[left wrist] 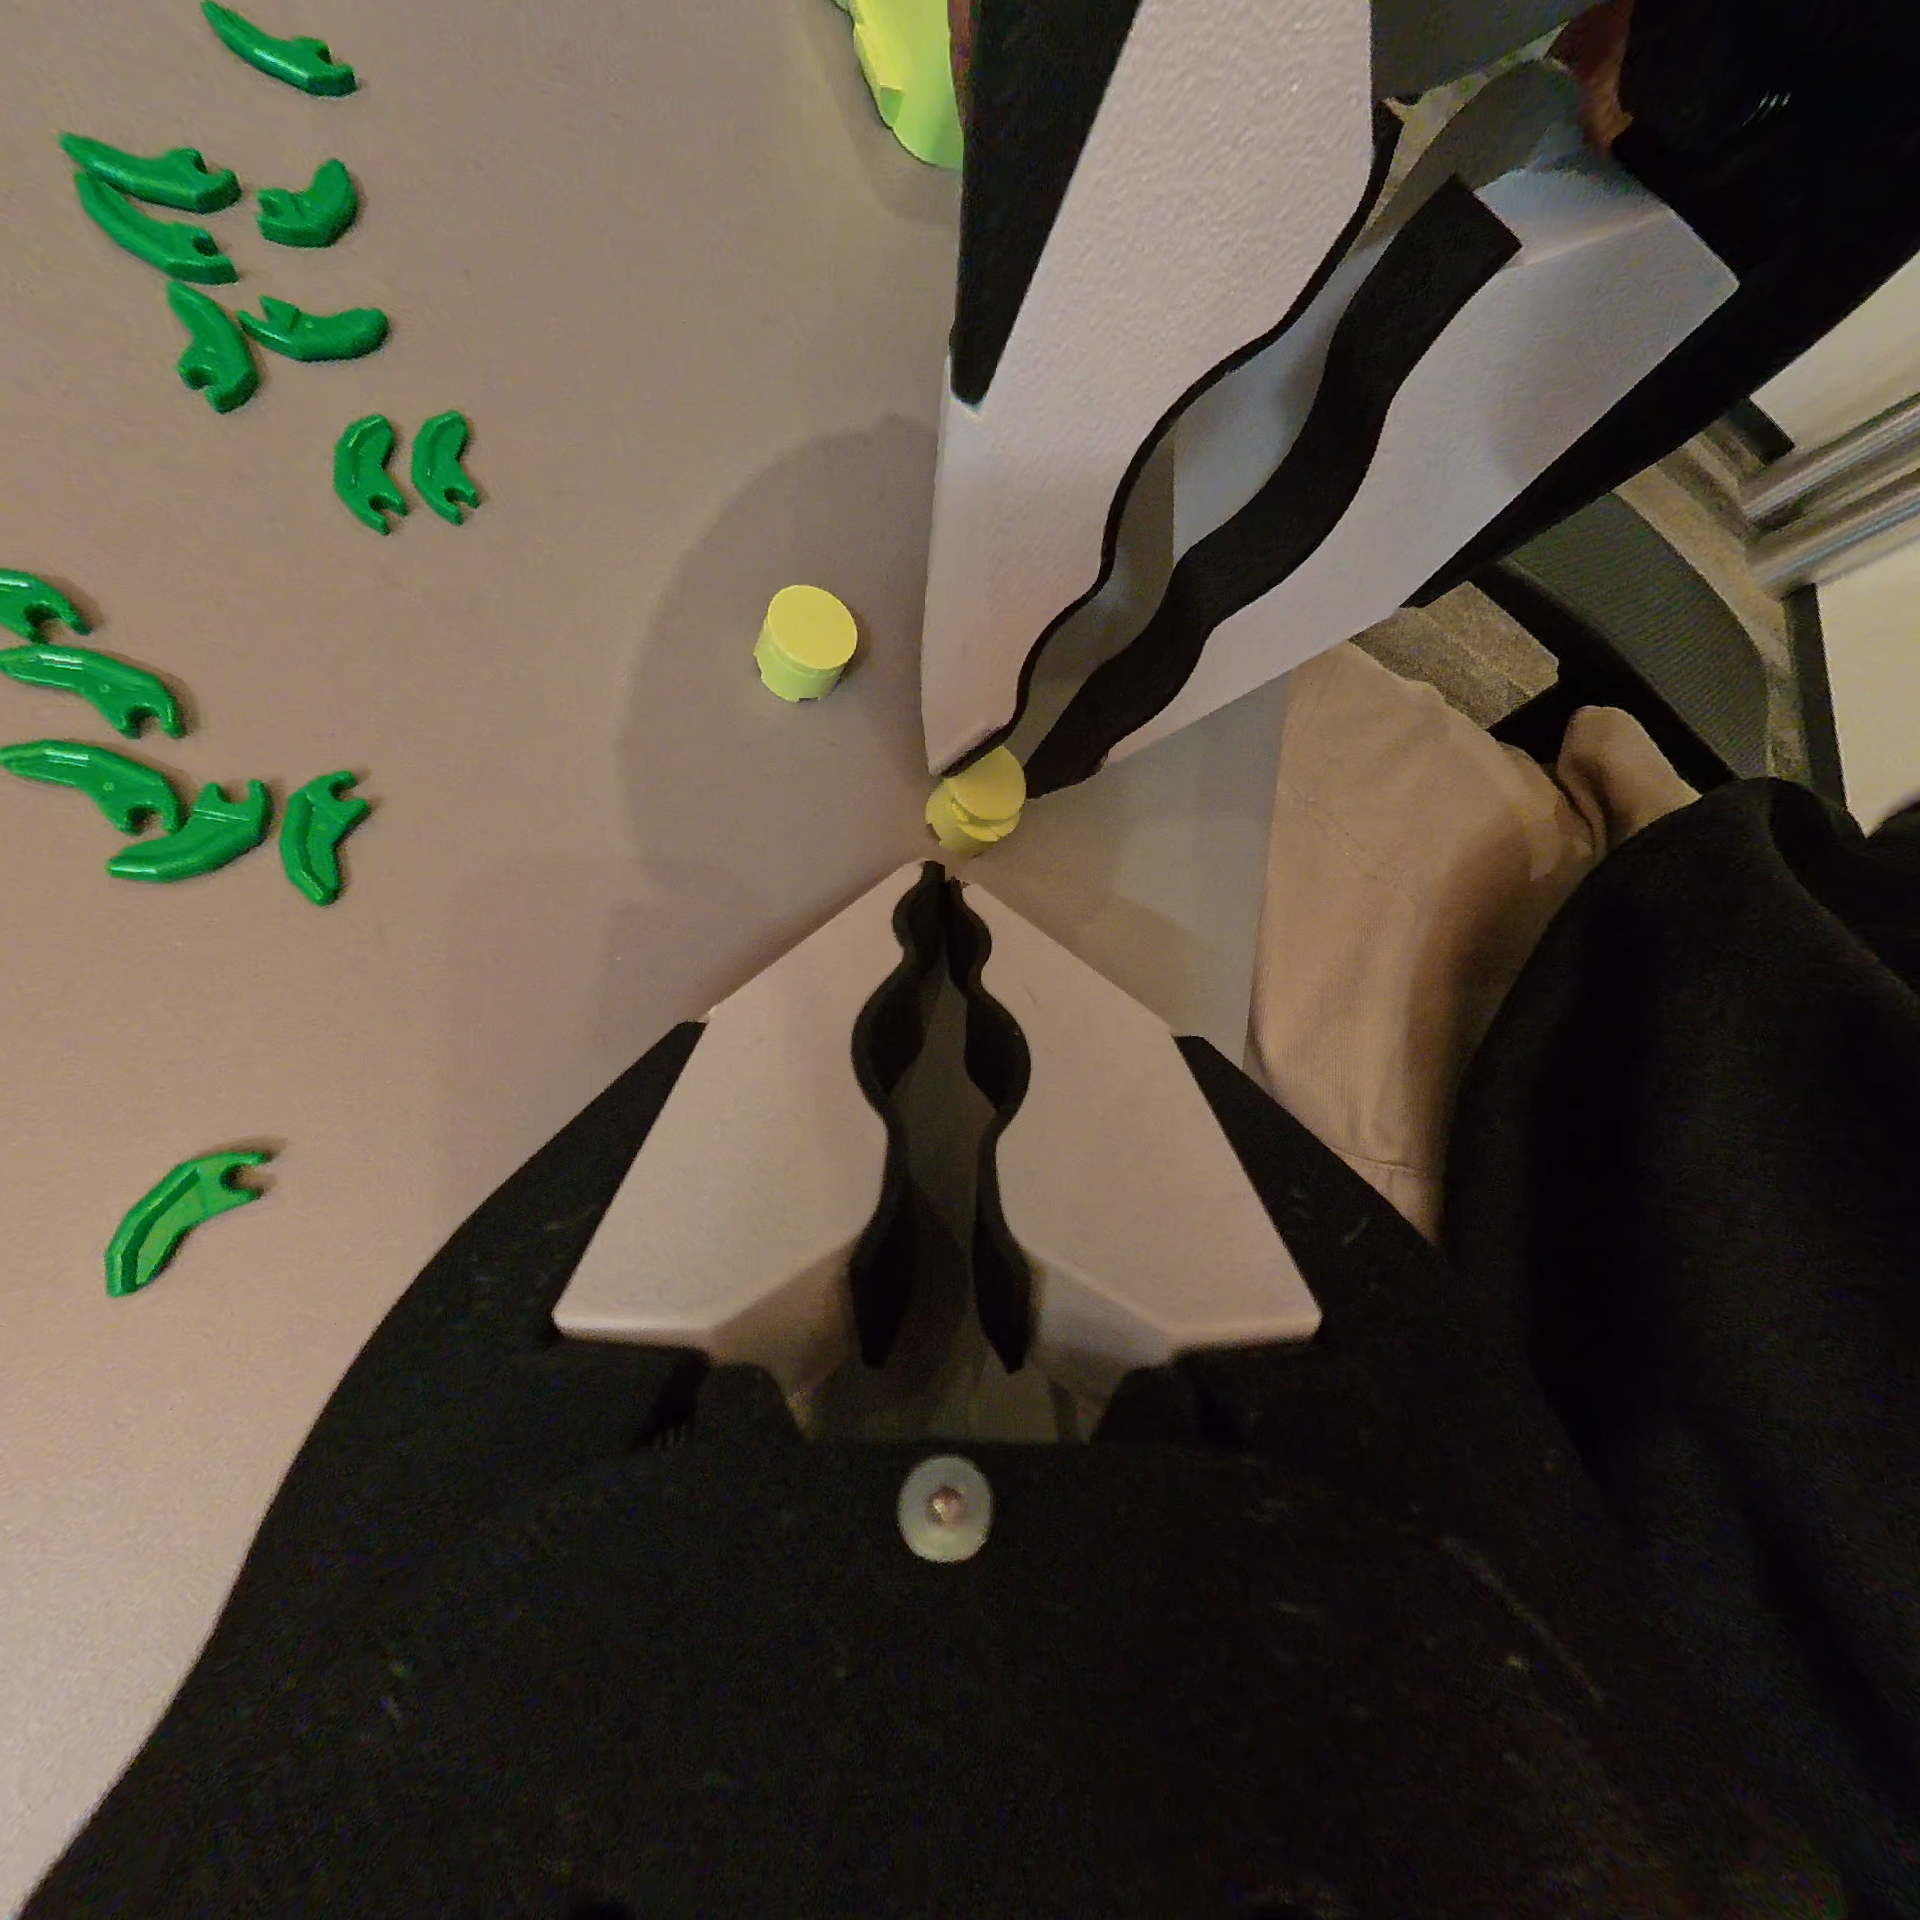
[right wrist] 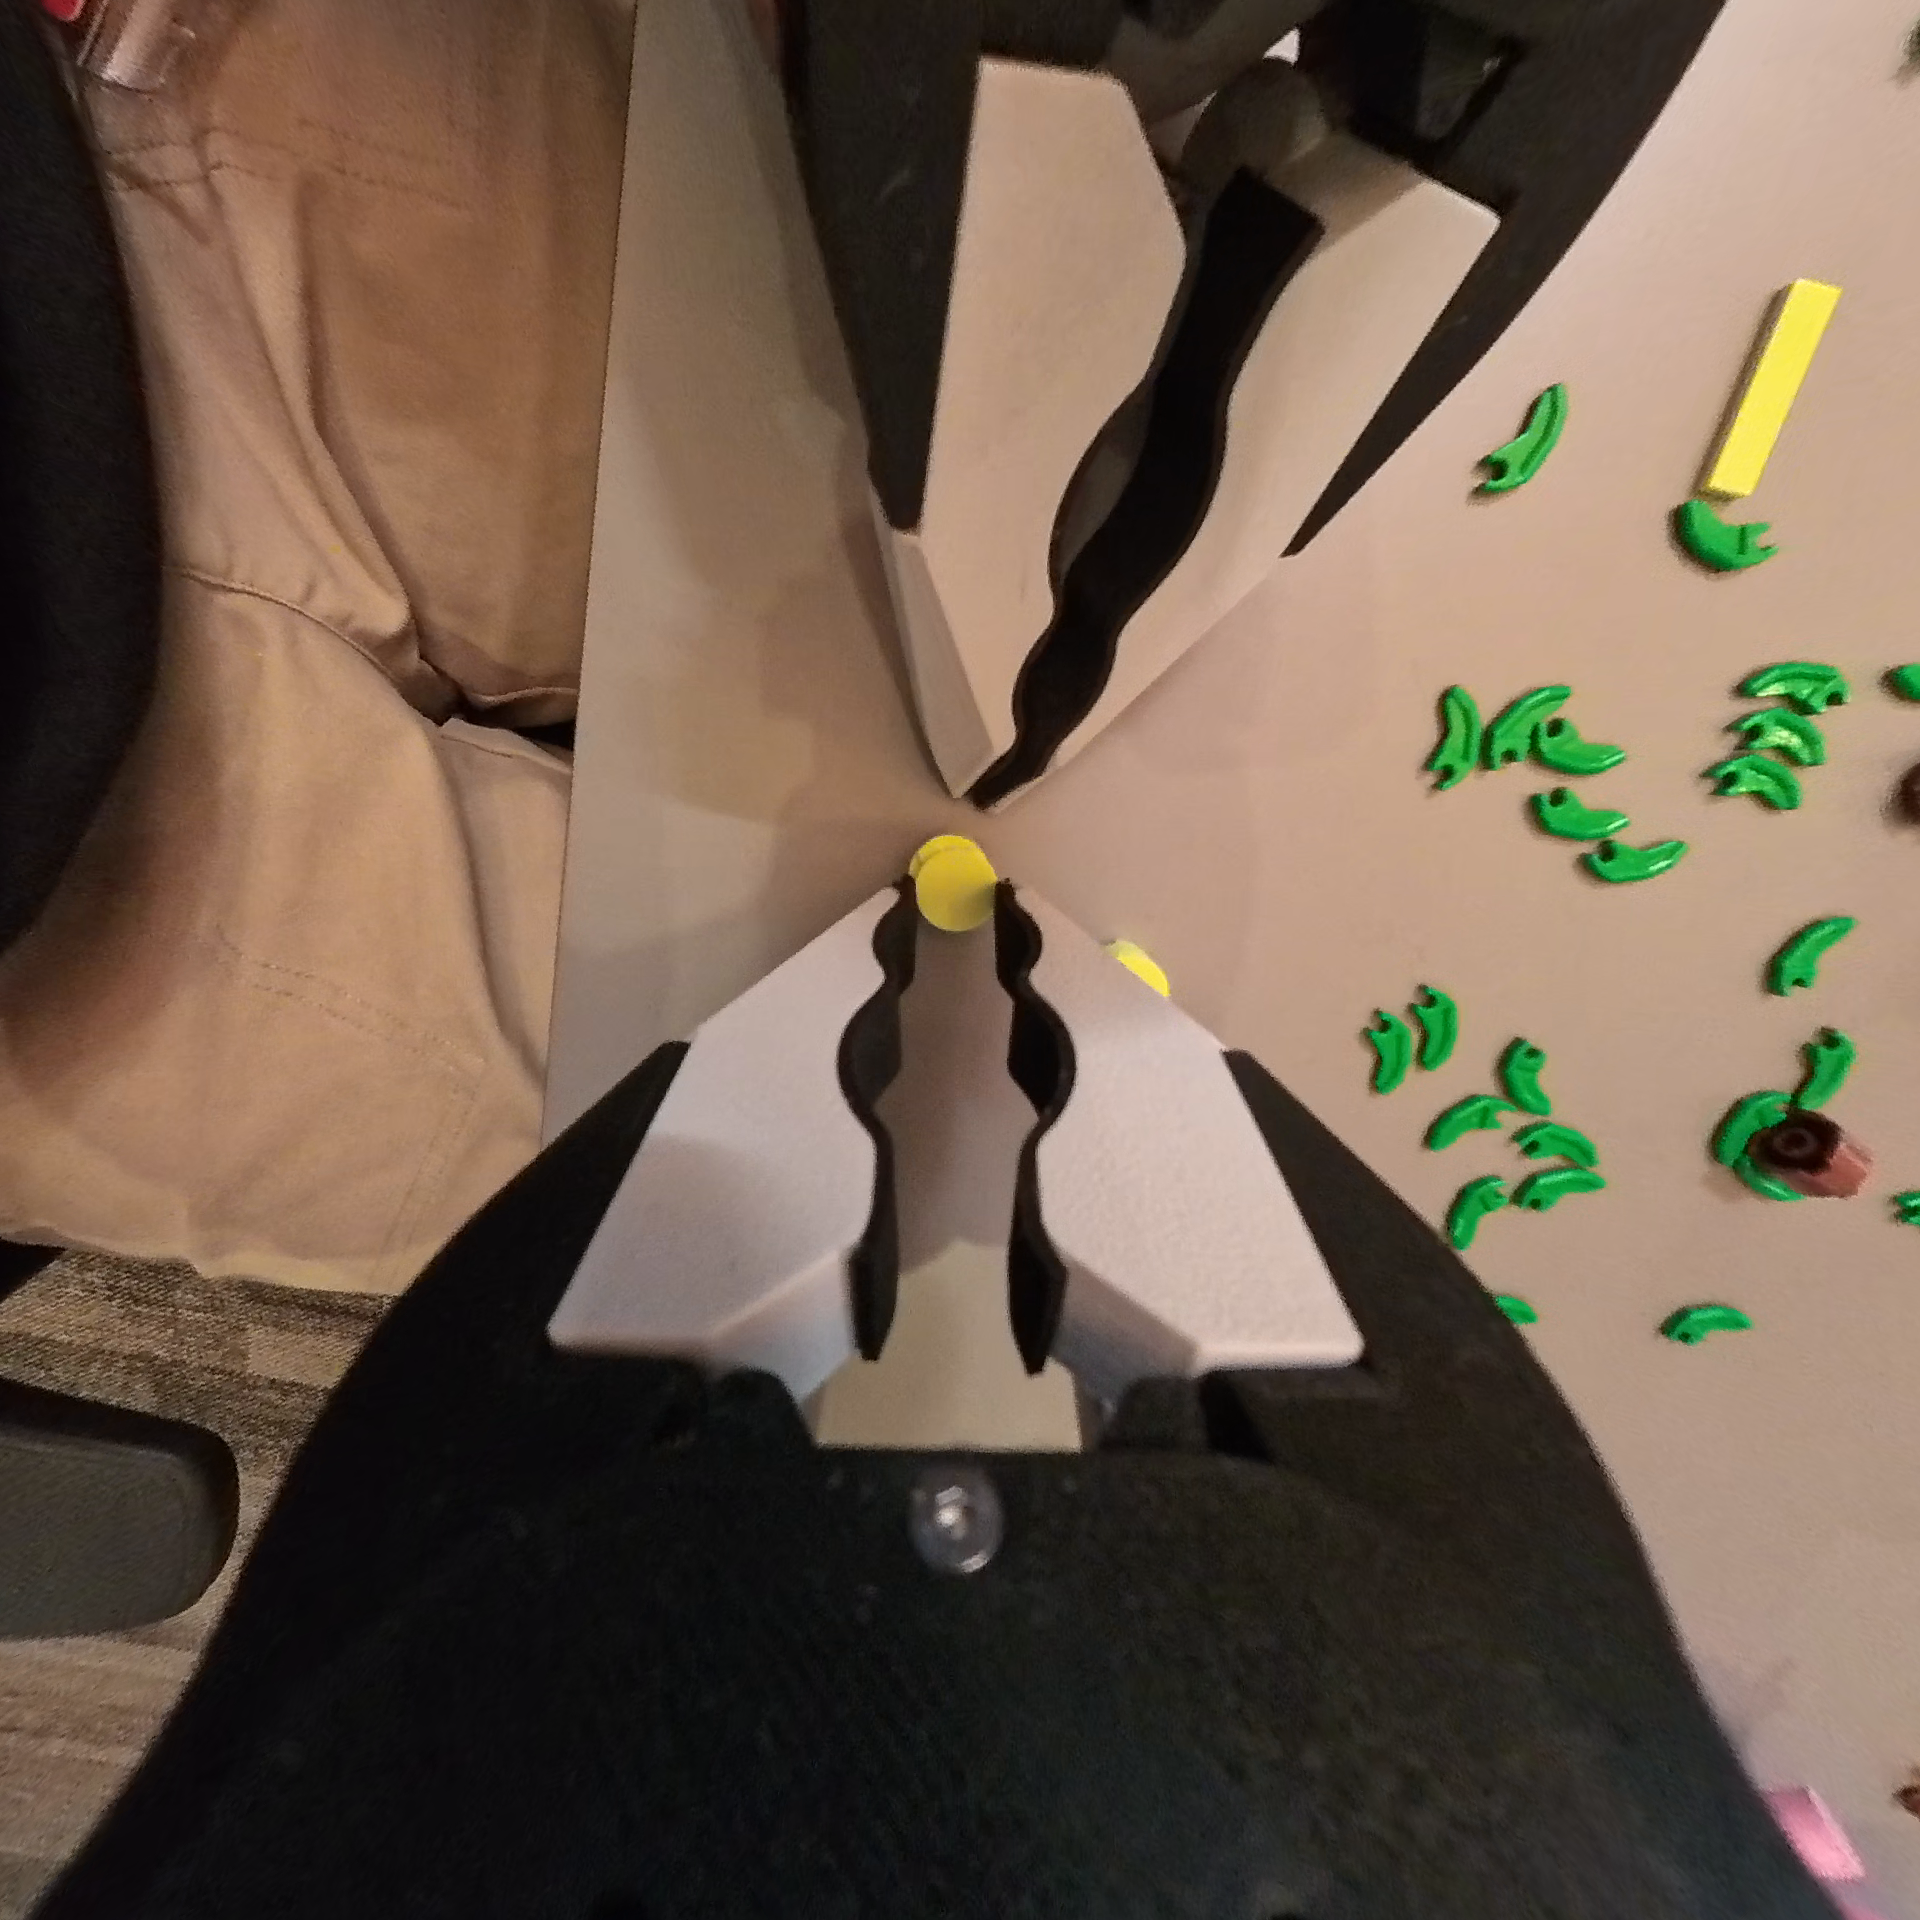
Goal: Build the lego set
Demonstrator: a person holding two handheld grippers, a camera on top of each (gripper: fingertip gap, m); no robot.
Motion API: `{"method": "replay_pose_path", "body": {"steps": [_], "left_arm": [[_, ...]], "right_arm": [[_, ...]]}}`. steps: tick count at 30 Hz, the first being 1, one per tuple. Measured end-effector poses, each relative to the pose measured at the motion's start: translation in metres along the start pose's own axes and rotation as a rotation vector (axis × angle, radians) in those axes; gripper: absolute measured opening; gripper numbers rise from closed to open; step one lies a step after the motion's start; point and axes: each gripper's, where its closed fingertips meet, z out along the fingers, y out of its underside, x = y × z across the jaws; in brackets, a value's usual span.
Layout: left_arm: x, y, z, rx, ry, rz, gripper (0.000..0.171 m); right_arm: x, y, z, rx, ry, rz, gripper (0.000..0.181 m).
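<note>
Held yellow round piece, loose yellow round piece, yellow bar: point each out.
held yellow round piece (right wrist: 948,885), right wrist view, flat round face.
loose yellow round piece (left wrist: 805,646), left wrist view, top face.
yellow bar (right wrist: 1775,387), right wrist view, mid-length of top.

Setting: office-type workroom, seated work position. Evidence: smooth pale grey surface (right wrist: 644,623) with a straight front edge; grey mottled low-pile carpet flooring (right wrist: 156,1340) below it; dark chair part with bright metal tubing (left wrist: 1829,468) beside the surface; seated person's tan trousers (right wrist: 312,623) at the edge; small green curved plastic building pieces (right wrist: 1558,748) scattered loose on top.
</note>
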Motion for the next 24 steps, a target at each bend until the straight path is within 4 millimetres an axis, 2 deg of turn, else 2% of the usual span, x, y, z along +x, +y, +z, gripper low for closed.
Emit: {"method": "replay_pose_path", "body": {"steps": [10,24], "left_arm": [[-0.0003,0.0001,0.0,0.0,-0.001,0.0,0.0],[-0.0003,0.0,-0.0001,0.001,0.004,-0.006,0.0]], "right_arm": [[-0.001,-0.0014,0.0005,-0.018,-0.006,0.049,0.013],[-0.0035,-0.0041,0.0017,-0.073,0.052,0.214,0.013]]}}
